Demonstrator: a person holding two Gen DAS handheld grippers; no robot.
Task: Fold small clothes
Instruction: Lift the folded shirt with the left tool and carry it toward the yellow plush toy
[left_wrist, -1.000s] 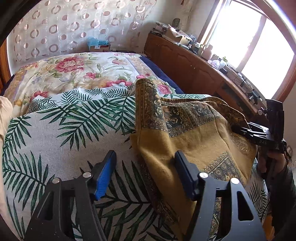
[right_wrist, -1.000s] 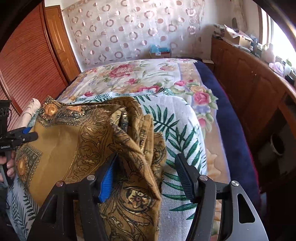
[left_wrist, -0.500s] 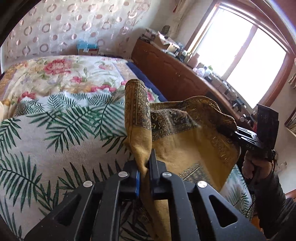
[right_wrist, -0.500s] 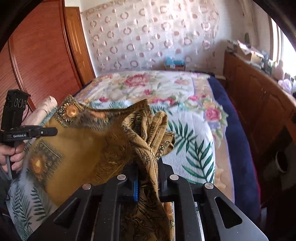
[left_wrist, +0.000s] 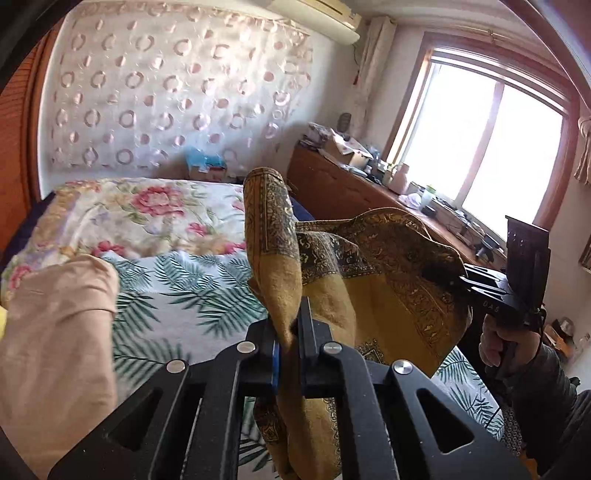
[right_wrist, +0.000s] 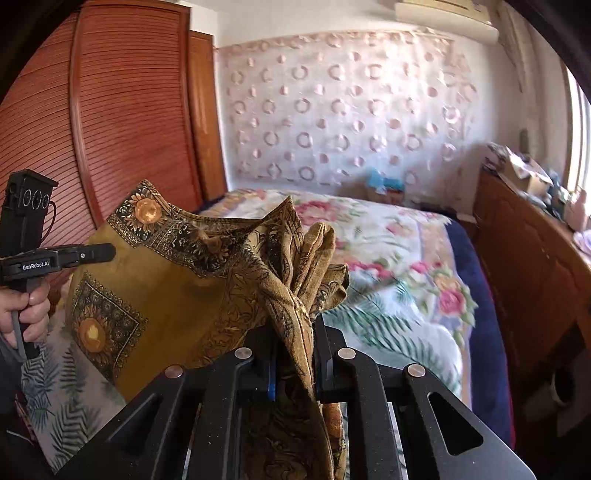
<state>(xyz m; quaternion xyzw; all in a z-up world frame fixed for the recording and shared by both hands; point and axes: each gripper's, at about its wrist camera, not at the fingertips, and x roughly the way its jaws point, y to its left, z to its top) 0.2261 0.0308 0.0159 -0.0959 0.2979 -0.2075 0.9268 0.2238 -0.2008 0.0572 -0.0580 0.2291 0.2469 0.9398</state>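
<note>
Step in hand: lift and spread, ahead of the first fold. My left gripper (left_wrist: 288, 332) is clamped narrow on one bunched edge of the mustard patterned cloth (left_wrist: 373, 295); my right gripper (right_wrist: 293, 343) is clamped narrow on a thicker gather of the same cloth (right_wrist: 177, 295). Fabric sits pinched between both pairs of pads, no gap visible.

Location: the cloth hangs in the air between the two grippers, above the palm-leaf sheet (left_wrist: 192, 284) on the bed (right_wrist: 369, 221). Its lower part droops out of frame, so I cannot tell if it touches the sheet. A beige folded garment (left_wrist: 55, 332) lies at my left, apart from the cloth.

Orientation: the long axis runs roughly from gripper to gripper, across the bed, sagging in the middle. The ornamented border runs along the upper edge; one corner with a sunflower medallion (right_wrist: 147, 210) stands up near the left gripper, seen from the right wrist view. The right-hand end is crumpled into several layers, not a clean corner.

Next move, my judgement: pull the hands apart to take out the sag, then lower the cloth flat onto the sheet. The right grip likely holds too many layers; it may need regripping on a single corner before any fold lines up.
</note>
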